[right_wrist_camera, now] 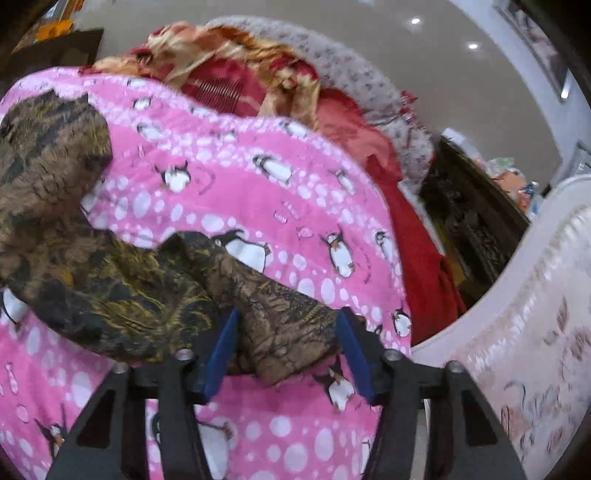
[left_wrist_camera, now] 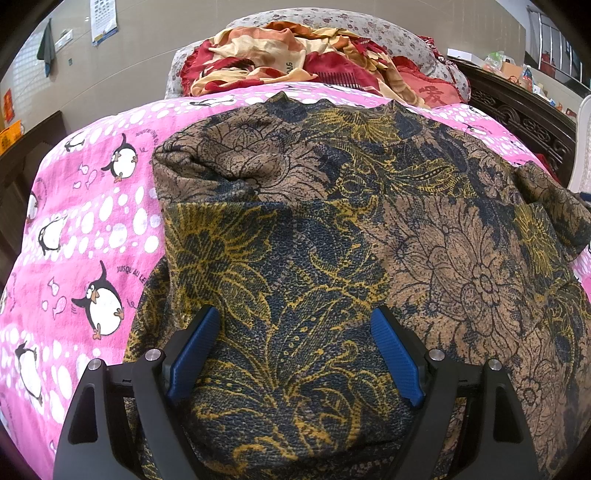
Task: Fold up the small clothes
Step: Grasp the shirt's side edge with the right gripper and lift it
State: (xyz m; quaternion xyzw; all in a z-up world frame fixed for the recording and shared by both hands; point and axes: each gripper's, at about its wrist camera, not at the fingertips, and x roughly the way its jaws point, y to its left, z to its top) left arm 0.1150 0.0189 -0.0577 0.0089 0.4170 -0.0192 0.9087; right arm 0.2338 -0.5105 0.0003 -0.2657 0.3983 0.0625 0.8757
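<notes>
A brown, navy and yellow floral garment (left_wrist_camera: 332, 229) lies spread on the pink penguin bedsheet (left_wrist_camera: 92, 229). My left gripper (left_wrist_camera: 295, 343) is open, hovering just over the garment's near part, its blue pads either side of the cloth. In the right wrist view the same garment (right_wrist_camera: 92, 266) lies at the left, and one narrow end, like a sleeve, (right_wrist_camera: 280, 325) runs between the blue fingers (right_wrist_camera: 221, 350) of my right gripper (right_wrist_camera: 290, 347). The jaws stand apart around it. The view is blurred.
A heap of red and cream bedding (left_wrist_camera: 295, 59) and a floral pillow (left_wrist_camera: 388, 33) lie at the bed's far end. A dark carved headboard (left_wrist_camera: 517, 118) stands at the right. A white padded chair (right_wrist_camera: 517, 314) is close on the right.
</notes>
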